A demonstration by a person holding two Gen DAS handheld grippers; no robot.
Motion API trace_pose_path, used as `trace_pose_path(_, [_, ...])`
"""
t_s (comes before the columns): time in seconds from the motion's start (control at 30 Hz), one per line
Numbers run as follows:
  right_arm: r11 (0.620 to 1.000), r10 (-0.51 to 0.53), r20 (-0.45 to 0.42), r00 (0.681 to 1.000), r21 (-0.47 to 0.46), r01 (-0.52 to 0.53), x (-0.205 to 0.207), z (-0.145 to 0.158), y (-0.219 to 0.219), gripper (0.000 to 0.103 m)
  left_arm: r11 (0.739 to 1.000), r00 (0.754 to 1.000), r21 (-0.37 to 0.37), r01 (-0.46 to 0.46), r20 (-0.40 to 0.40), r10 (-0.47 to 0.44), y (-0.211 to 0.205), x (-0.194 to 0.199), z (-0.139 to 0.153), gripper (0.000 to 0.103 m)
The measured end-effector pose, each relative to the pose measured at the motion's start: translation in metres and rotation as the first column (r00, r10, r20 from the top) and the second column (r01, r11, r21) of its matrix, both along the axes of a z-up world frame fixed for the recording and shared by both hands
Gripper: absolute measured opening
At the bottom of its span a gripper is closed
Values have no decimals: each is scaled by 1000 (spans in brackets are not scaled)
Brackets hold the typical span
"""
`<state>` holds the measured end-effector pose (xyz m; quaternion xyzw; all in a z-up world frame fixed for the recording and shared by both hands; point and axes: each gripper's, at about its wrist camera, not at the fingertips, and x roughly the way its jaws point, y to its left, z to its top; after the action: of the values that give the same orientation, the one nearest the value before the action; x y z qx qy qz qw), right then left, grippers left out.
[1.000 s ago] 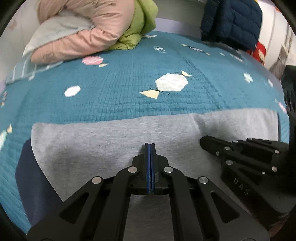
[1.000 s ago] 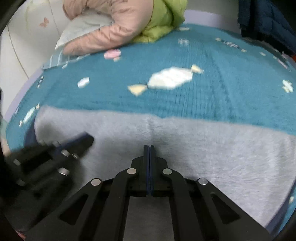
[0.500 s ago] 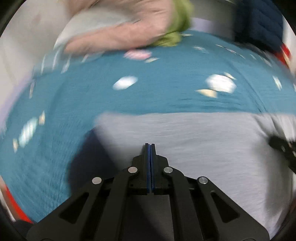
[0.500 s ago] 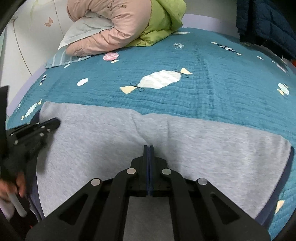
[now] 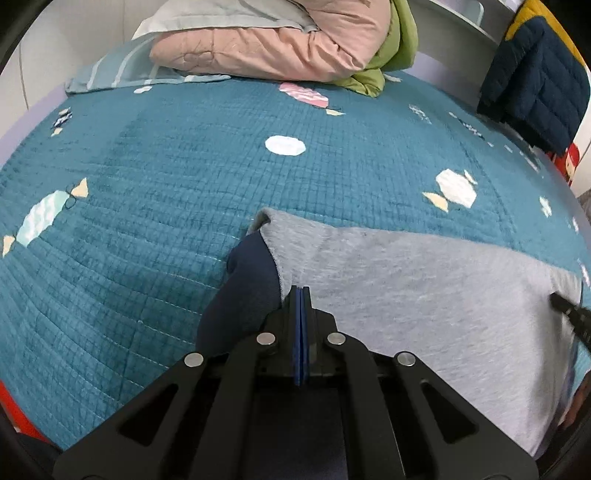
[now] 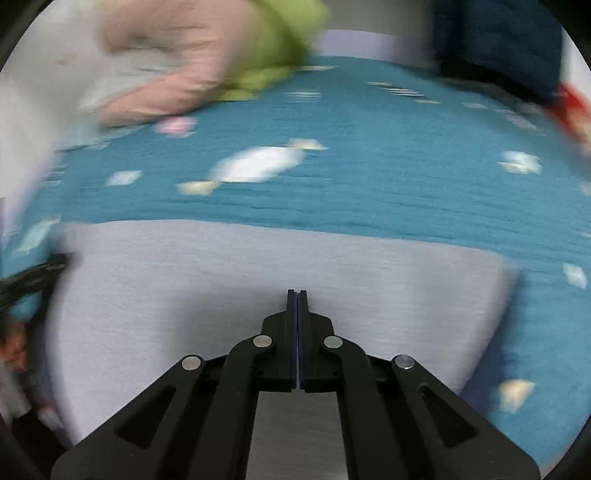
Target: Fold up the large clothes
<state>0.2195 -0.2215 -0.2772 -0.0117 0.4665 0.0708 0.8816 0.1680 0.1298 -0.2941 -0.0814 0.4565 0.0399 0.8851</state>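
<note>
A grey garment (image 5: pixel 424 295) lies folded flat on the bed, its navy part (image 5: pixel 247 291) sticking out at the left edge. My left gripper (image 5: pixel 300 291) is shut, and its tips sit at that left edge where grey meets navy. No cloth shows between the pads. The tip of the other gripper (image 5: pixel 569 314) pokes in at the far right of the left wrist view. In the blurred right wrist view, my right gripper (image 6: pixel 297 293) is shut over the middle of the grey garment (image 6: pixel 258 277). The left gripper (image 6: pixel 33 277) shows at that view's left border.
A teal quilt (image 5: pixel 184 166) with a candy print covers the bed. At the head lie a pink padded jacket (image 5: pixel 266 48), a green one (image 5: pixel 391 51) and a pale pillow (image 5: pixel 207 14). A navy puffer jacket (image 5: pixel 535 81) hangs at the back right.
My left gripper has slid left along the garment to its left edge, bringing the navy part into view. The right gripper has moved rightward, and the two now stand far apart.
</note>
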Motion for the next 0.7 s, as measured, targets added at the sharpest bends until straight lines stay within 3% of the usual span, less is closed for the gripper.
trace_pose_path(0.13, [979,-172,-72,983,99,178,10,-10,-56,0,1000,1000,3,-1,1,1,0,1,-2,2])
trace_pose_path(0.2, [978,-172,-84,982,106,180,11,-13,-57,0,1000,1000,-3,2,7,-2,2,0,-3,2])
trace_pose_path(0.3, [991,-130,-79,988,-5,130,12,-24,-39,0,1000,1000,9,7,14,-7,1,0,-6,2])
trace_pose_path(0.4, [988,-148,-83,986,25,150,11,-20,-45,0,1000,1000,19,11,11,-11,-1,-1,-5,2])
trace_pose_path(0.53, [986,-162,-42,986,42,164,-4,2,-47,0,1000,1000,-16,-11,10,12,1,-6,1,3])
trace_pose_path(0.57, [987,-153,-22,988,35,154,-6,8,-45,6,1000,1000,-18,-23,13,23,0,-10,5,3])
trace_pose_path(0.7, [995,-91,76,993,49,87,-28,42,-29,6,999,998,26,-20,67,19,-11,-23,28,3])
